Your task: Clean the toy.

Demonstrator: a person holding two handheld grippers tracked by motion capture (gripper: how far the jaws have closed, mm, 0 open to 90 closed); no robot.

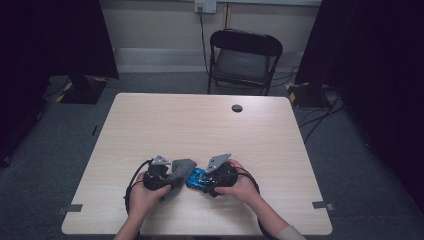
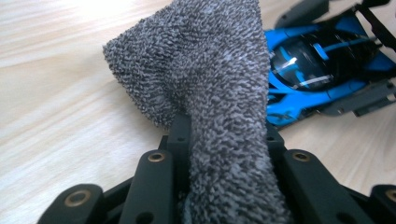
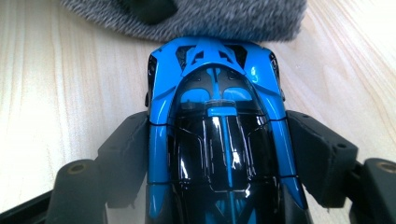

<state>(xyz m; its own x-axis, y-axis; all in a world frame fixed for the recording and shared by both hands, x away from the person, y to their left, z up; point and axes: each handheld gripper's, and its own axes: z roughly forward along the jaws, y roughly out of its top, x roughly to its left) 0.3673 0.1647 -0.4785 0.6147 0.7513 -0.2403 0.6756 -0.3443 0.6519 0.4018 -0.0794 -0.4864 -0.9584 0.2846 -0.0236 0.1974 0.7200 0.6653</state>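
**Meanwhile, cloth meets toy car at the table's near edge**

Near the front edge of the table (image 1: pixel 150 115), a person's two hands hold the grippers close together. The left gripper (image 2: pixel 224 140) is pinched tight on a grey cloth (image 2: pixel 205 70), which bunches up between its jaws and hides their tips. Behind the cloth, the blue car (image 2: pixel 317 60) is partly covered and cut off at the frame's right edge. The right gripper (image 3: pixel 219 140) has its jaws against both flanks of the car (image 3: pixel 219 116), gripping it; its rear runs out of the bottom of the right gripper view, and its nose lies against, or perhaps just under, the cloth (image 3: pixel 210 18). In the high view the car (image 1: pixel 196 178) shows as a small blue patch beside the cloth (image 1: pixel 180 168), with most of it masked by the right gripper (image 1: pixel 202 181) and hand. No lettering or brand can be read on the car or either gripper. A dark chair (image 1: pixel 245 55) stands beyond the table.
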